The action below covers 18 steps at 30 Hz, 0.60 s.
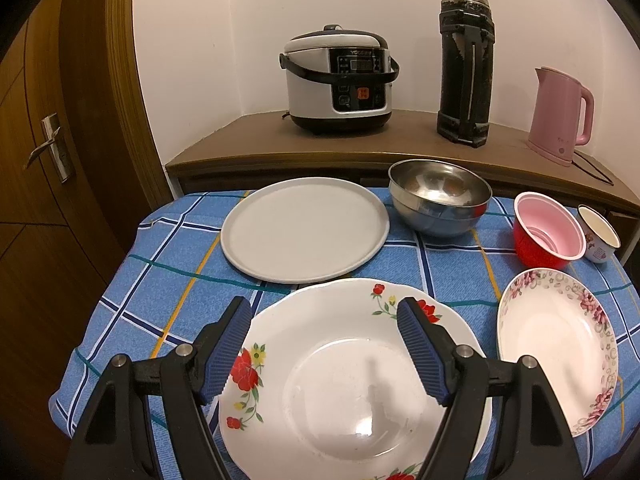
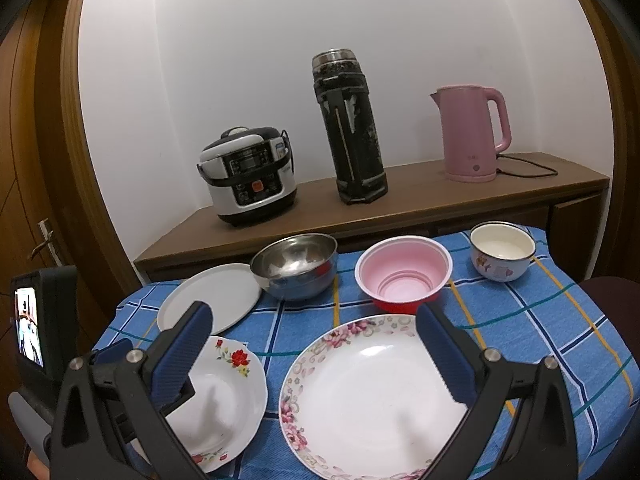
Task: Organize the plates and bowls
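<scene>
On the blue checked cloth lie a red-flowered plate (image 1: 344, 392), a pink-flowered plate (image 1: 556, 344) to its right, and a plain white plate (image 1: 304, 228) behind. A steel bowl (image 1: 440, 196), a red bowl with pink inside (image 1: 548, 232) and a small enamel cup (image 1: 599, 238) stand along the back. My left gripper (image 1: 324, 312) hovers open over the red-flowered plate. My right gripper (image 2: 314, 320) hovers open above the pink-flowered plate (image 2: 372, 404). In the right wrist view the red-flowered plate (image 2: 224, 392), white plate (image 2: 216, 296), steel bowl (image 2: 296, 268), red bowl (image 2: 404, 276) and cup (image 2: 502, 256) also show.
Behind the table runs a wooden shelf (image 2: 400, 204) with a rice cooker (image 2: 250, 176), a tall black flask (image 2: 352, 128) and a pink kettle (image 2: 472, 132) with its cord. A wooden door (image 1: 48, 152) stands at the left. The left gripper's body with a small screen (image 2: 30, 326) shows at the left.
</scene>
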Each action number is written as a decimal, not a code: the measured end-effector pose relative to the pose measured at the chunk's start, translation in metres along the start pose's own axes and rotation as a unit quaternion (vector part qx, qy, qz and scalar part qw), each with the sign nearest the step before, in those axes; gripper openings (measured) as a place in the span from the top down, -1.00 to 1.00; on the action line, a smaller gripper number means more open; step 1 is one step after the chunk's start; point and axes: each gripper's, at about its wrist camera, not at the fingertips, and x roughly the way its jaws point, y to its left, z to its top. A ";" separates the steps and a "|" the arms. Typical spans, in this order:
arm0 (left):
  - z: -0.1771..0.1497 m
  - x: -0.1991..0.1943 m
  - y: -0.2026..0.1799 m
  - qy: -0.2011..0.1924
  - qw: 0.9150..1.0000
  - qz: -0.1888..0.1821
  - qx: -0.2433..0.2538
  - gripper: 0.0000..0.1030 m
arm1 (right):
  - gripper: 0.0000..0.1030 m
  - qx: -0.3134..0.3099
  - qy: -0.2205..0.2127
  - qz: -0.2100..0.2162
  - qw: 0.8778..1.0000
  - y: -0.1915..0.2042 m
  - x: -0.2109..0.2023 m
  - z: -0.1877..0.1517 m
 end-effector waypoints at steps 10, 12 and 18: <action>-0.004 0.002 0.011 -0.005 1.000 -0.019 -0.015 -0.50 | -1.00 -0.005 0.004 0.008 1.000 0.001 0.001 -0.002; -0.006 0.002 0.020 -0.005 0.999 -0.023 -0.022 -0.50 | -1.00 -0.009 0.008 0.012 1.000 0.002 0.001 -0.003; -0.016 0.002 0.055 0.009 1.000 -0.021 -0.016 -0.50 | -0.82 -0.021 0.037 0.044 0.998 0.005 0.008 -0.015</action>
